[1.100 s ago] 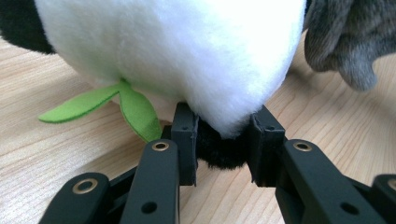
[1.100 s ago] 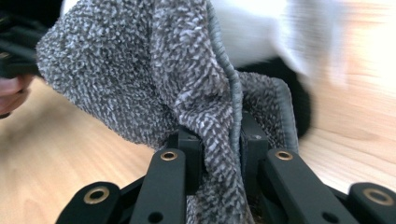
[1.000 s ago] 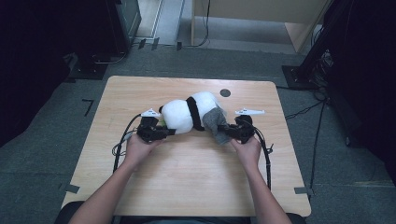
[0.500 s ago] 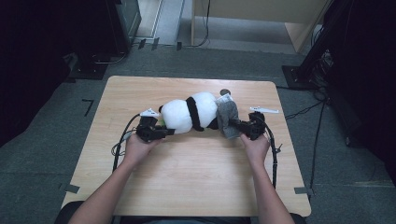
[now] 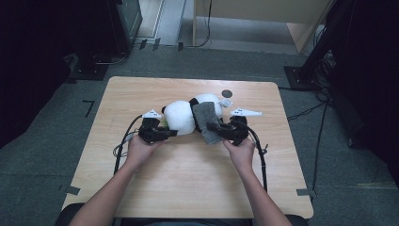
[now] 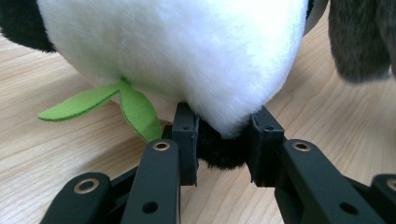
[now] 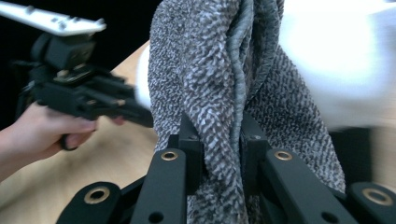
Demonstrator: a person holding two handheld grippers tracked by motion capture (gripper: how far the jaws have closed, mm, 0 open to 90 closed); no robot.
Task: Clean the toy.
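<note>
A light wooden table [image 5: 188,188] fills the frame's centre on grey carpet [image 5: 47,155], dark stands at the upper corners. The left gripper [image 5: 170,133] pinches the plush panda [image 5: 181,115]; the right gripper [image 5: 211,126] clamps the grey cloth [image 5: 205,120].

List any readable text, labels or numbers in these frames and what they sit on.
None readable.
The panda plush carries a small white tag by the table's far edge; any print on it is too small to make out.
The grey cloth, the green felt leaf and the wooden table bear no lettering.
</note>
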